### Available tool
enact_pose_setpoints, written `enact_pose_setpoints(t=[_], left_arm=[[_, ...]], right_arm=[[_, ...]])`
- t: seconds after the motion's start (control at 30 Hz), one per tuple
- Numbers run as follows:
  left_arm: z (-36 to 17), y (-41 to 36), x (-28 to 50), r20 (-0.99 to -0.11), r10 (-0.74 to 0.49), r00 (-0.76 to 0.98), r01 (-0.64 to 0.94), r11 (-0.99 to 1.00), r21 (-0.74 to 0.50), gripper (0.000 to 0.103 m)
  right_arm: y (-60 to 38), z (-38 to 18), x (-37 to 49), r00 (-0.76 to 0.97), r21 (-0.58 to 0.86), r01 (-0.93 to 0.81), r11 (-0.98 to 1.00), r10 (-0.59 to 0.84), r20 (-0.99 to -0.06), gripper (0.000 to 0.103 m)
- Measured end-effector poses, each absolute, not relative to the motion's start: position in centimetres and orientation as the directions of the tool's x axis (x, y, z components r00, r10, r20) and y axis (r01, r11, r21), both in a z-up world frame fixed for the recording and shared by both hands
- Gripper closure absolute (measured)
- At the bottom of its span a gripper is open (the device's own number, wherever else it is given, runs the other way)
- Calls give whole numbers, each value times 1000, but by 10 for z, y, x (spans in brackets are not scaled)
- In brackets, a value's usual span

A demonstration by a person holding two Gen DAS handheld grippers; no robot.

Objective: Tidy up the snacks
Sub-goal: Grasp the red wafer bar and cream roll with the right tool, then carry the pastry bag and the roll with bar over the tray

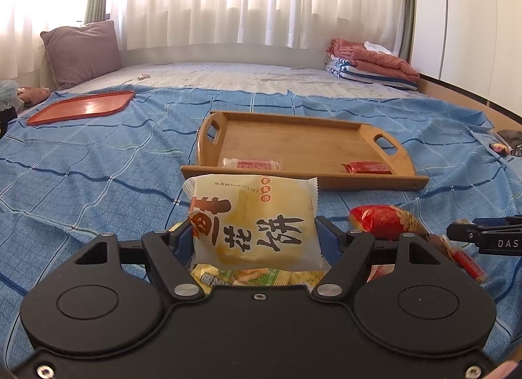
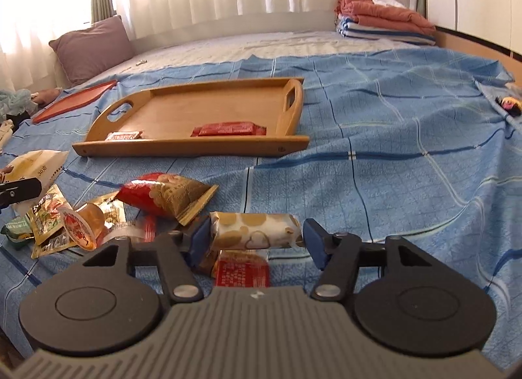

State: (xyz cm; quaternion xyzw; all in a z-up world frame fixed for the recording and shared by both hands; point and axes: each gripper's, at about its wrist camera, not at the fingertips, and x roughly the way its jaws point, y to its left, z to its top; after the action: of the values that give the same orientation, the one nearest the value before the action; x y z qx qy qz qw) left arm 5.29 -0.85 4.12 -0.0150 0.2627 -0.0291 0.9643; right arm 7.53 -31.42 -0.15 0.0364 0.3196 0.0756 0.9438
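Note:
My left gripper (image 1: 253,237) is shut on a pale yellow pastry packet (image 1: 251,222) with large brown characters, held upright above the blue bedsheet. My right gripper (image 2: 256,237) is shut on a white and gold wrapped roll (image 2: 254,231), gripped at both ends just above the snack pile. A wooden tray (image 1: 306,183) with handles lies ahead and holds two red wrapped snacks (image 1: 253,164) (image 1: 367,167); it also shows in the right wrist view (image 2: 191,147). A red and gold bag (image 2: 166,197) lies in front of the right gripper.
A loose pile of snacks (image 2: 65,222), with a jelly cup (image 2: 81,225), lies left of the right gripper. A red flat tray (image 1: 81,108) sits far left. A pillow (image 1: 81,52) and folded blankets (image 1: 368,65) lie at the back. Blue sheet stretches to the right.

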Motion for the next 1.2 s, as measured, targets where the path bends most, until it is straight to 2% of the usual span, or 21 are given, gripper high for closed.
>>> enact_pose_setpoints(t=[0.33, 0.47, 0.67, 1.2], left_arm=[[77, 0, 102, -506, -93, 857, 61, 995, -80, 31], [92, 6, 136, -528, -114, 841, 61, 991, -117, 31], [104, 10, 181, -547, -98, 831, 48, 993, -104, 31], [66, 4, 287, -682, -96, 725, 5, 991, -134, 31]], right_arm=[[-306, 43, 107, 797, 132, -65, 989, 131, -590, 39], [-297, 58, 132, 788, 136, -62, 989, 132, -601, 39], [-289, 71, 182, 751, 182, -39, 983, 149, -643, 39], [-250, 49, 271, 689, 167, -38, 985, 147, -710, 39]])
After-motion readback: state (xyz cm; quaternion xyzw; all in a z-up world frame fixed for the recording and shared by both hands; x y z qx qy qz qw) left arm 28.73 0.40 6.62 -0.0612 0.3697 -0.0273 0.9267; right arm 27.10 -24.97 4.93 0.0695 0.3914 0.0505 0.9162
